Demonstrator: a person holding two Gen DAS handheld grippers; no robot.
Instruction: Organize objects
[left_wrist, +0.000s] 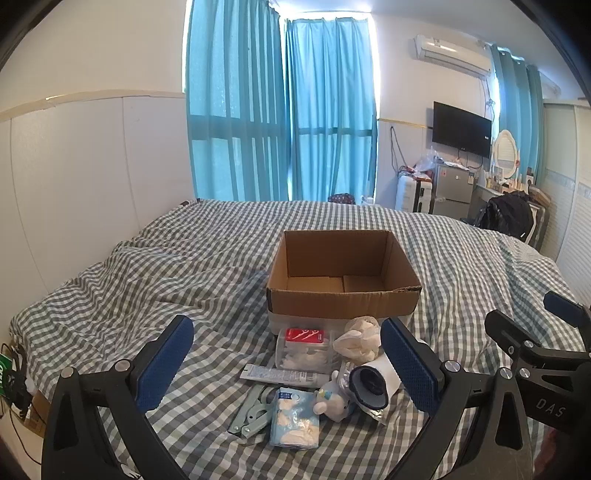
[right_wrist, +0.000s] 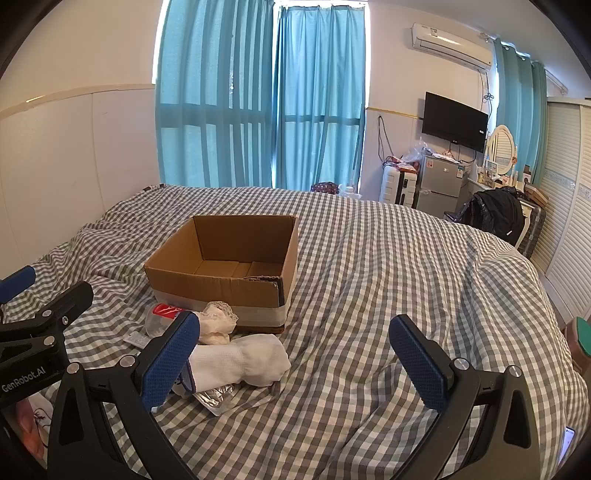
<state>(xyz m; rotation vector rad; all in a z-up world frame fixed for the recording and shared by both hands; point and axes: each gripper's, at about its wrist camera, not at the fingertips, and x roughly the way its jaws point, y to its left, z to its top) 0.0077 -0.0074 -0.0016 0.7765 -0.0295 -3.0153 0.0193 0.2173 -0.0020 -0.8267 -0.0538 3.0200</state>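
An open cardboard box (left_wrist: 343, 291) (right_wrist: 225, 275) with nothing inside stands on the checked bed. In front of it lies a heap: a clear tub with a red label (left_wrist: 304, 347) (right_wrist: 162, 314), a cream lace cloth (left_wrist: 360, 338) (right_wrist: 216, 321), a tube (left_wrist: 282, 376), pale green clips (left_wrist: 251, 410), a blue tissue pack (left_wrist: 295, 419), a small plush toy (left_wrist: 334, 400) and a rolled white sock (left_wrist: 375, 382) (right_wrist: 243, 360). My left gripper (left_wrist: 286, 363) hangs open over the heap. My right gripper (right_wrist: 295, 354) is open above bare bedding to the right of the sock.
The grey-and-white checked bedspread (right_wrist: 388, 280) is rumpled, with folds at the left. A white wall panel (left_wrist: 92, 177) runs along the left side. Teal curtains (left_wrist: 280, 110) hang behind the bed. A fridge, a suitcase and a chair with a black jacket (right_wrist: 495, 214) stand at the far right.
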